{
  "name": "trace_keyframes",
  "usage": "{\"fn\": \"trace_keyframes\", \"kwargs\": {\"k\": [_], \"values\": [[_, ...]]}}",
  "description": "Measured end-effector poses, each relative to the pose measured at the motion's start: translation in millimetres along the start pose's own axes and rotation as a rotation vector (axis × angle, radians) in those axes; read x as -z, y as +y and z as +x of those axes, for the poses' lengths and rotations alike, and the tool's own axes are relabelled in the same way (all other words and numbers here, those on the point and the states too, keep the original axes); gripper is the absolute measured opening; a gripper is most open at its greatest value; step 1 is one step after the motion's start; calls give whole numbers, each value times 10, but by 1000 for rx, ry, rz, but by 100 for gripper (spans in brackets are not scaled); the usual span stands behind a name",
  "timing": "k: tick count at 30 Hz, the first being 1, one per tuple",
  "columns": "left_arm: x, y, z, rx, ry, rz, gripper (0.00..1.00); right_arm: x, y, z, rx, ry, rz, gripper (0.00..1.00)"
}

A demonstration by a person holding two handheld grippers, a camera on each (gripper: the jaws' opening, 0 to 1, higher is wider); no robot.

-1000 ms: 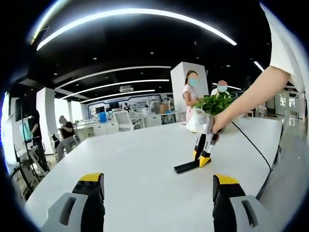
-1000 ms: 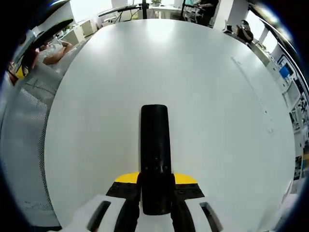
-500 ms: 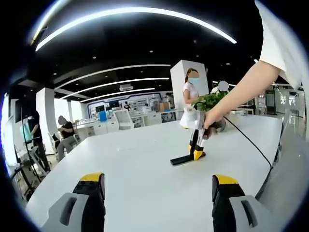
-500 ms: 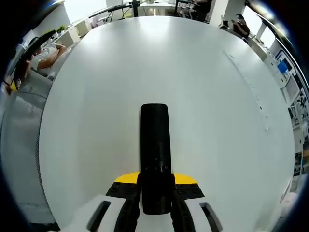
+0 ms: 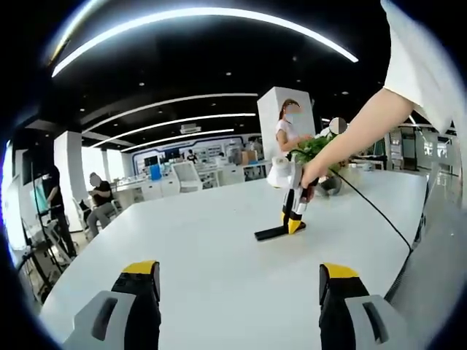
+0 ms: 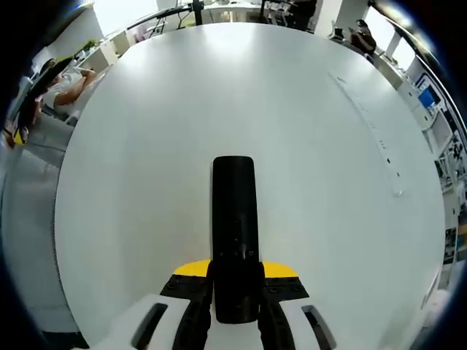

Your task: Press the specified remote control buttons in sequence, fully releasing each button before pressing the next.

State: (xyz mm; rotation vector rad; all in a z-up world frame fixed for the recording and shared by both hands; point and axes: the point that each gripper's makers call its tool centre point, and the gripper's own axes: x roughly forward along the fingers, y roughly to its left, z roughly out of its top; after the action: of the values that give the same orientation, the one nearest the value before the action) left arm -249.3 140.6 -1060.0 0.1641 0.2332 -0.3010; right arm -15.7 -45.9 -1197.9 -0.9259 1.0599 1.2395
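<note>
A long black remote control (image 6: 235, 226) runs up the middle of the right gripper view, its near end clamped between the jaws of my right gripper (image 6: 235, 288), which is shut on it above the white table (image 6: 131, 182). In the left gripper view that same right gripper (image 5: 292, 221) stands far across the table (image 5: 219, 255), held by a person's hand, with the black remote (image 5: 271, 233) sticking out low over the tabletop. My left gripper (image 5: 239, 288) is open at the near edge, nothing between its yellow-tipped fingers.
A potted green plant (image 5: 317, 149) and a black cable (image 5: 379, 215) lie behind the right gripper. People stand and sit by desks beyond the table's far edge. A row of small marks (image 6: 379, 149) crosses the tabletop at the right.
The right gripper with the remote has drifted further from the left gripper across the table. Both grippers keep their states.
</note>
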Motion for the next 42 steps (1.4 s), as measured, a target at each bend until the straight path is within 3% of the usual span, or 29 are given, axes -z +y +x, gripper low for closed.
{"fn": "trace_keyframes", "kwargs": {"k": [11,17,20,24,27,29,32,37,38,39,42], "values": [[19,-4,13,-2,10,0,93,8,-67,-2,-6,35,-33,21],[19,-11,20,-2,13,2,93,28,-72,-16,0,22,-47,21],[16,-12,21,-2,12,2,93,29,-86,-19,3,-5,-7,22],[23,-21,27,4,15,-1,93,43,-36,-43,-16,-58,145,22],[19,-26,28,6,13,-7,93,44,-27,-81,-14,-129,256,23],[20,-31,29,9,14,-7,93,-3,-6,-133,-29,-218,352,24],[24,-36,32,11,17,-12,93,-126,6,-280,-16,-396,527,35],[15,-35,37,13,11,-16,93,-120,-7,-464,73,-583,658,59],[17,-35,37,13,11,-16,93,-111,-10,-473,83,-593,664,65],[18,-38,39,15,11,-18,93,-99,-15,-535,128,-656,686,73],[12,-34,42,14,7,-18,93,-89,37,-650,204,-738,698,89]]}}
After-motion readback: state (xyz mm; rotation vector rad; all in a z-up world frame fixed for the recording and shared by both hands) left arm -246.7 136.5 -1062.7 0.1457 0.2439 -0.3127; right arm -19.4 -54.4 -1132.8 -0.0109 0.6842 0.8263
